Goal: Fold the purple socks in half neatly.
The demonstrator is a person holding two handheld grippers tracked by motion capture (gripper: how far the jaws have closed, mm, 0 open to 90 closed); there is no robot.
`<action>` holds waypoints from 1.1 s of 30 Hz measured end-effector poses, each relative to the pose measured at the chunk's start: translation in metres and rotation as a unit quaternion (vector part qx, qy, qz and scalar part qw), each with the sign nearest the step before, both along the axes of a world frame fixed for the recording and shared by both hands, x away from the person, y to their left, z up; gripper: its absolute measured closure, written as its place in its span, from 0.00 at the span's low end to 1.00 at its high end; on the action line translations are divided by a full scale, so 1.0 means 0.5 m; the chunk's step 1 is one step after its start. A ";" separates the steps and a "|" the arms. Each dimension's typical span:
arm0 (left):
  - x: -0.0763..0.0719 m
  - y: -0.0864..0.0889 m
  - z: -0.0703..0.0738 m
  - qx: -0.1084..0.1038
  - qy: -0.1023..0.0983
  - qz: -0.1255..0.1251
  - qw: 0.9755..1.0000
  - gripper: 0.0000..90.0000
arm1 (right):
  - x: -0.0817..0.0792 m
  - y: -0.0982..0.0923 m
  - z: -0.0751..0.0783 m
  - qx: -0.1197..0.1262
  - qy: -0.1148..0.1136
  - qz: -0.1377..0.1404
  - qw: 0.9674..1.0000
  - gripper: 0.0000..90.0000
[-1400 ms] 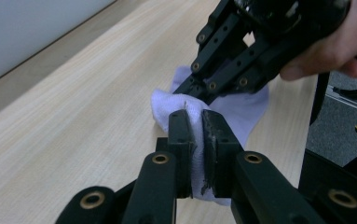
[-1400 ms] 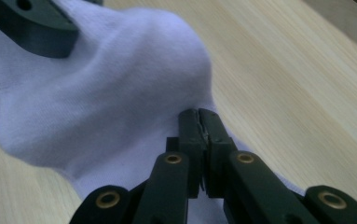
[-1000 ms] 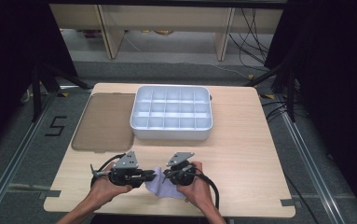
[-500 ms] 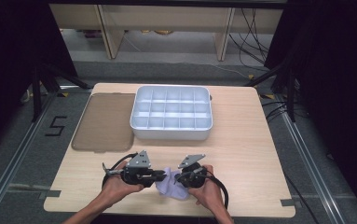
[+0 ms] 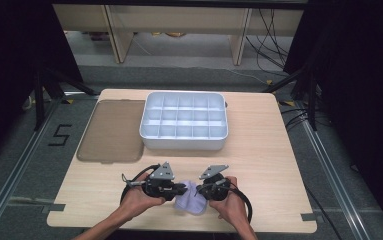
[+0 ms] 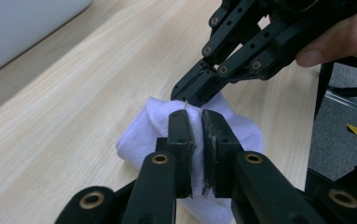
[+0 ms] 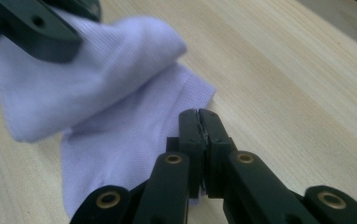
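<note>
Your left gripper (image 5: 181, 188) and right gripper (image 5: 202, 189) face each other low in the frame, jaws clamped on the white sock (image 5: 191, 202); the divided tray (image 5: 184, 142) sits above, brown lid (image 5: 111, 131) left, on the tabletop (image 5: 259, 150).

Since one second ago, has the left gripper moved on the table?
Yes. In the high view the left gripper has shifted right along the table's near edge and slightly toward it, away from the brown lid, together with the white cloth it pinches.
</note>
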State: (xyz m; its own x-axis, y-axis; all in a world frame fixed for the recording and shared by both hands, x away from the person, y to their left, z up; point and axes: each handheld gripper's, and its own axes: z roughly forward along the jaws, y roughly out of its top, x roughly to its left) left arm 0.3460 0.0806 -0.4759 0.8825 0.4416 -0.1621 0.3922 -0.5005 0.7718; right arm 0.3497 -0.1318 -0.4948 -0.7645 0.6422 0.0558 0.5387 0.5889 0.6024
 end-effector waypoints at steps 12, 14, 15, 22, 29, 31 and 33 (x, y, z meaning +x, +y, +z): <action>0.005 -0.030 -0.024 0.016 0.008 -0.014 1.000 0.87 | 0.008 -0.037 0.023 0.039 -0.018 -0.014 0.999 0.96; 0.004 -0.031 -0.024 0.012 0.013 -0.008 1.000 0.82 | 0.009 -0.044 0.024 0.039 -0.028 -0.013 0.999 0.95; 0.005 -0.031 -0.023 0.008 0.015 -0.010 1.000 0.81 | 0.008 -0.046 0.024 0.040 -0.027 -0.016 0.999 0.95; 0.001 -0.021 0.008 -0.023 0.015 -0.009 1.000 0.66 | 0.001 -0.053 0.033 0.050 -0.030 -0.032 0.998 0.95; -0.013 0.016 0.037 -0.043 -0.012 -0.012 0.999 0.72 | -0.009 -0.069 0.056 0.059 -0.036 -0.039 0.997 0.94; -0.017 0.025 0.021 -0.023 -0.012 -0.009 1.000 0.79 | -0.010 -0.072 0.058 0.064 -0.045 -0.033 0.996 0.94; -0.014 0.030 -0.001 -0.011 -0.005 -0.010 1.000 0.85 | -0.014 -0.070 0.061 0.066 -0.048 -0.028 0.996 0.94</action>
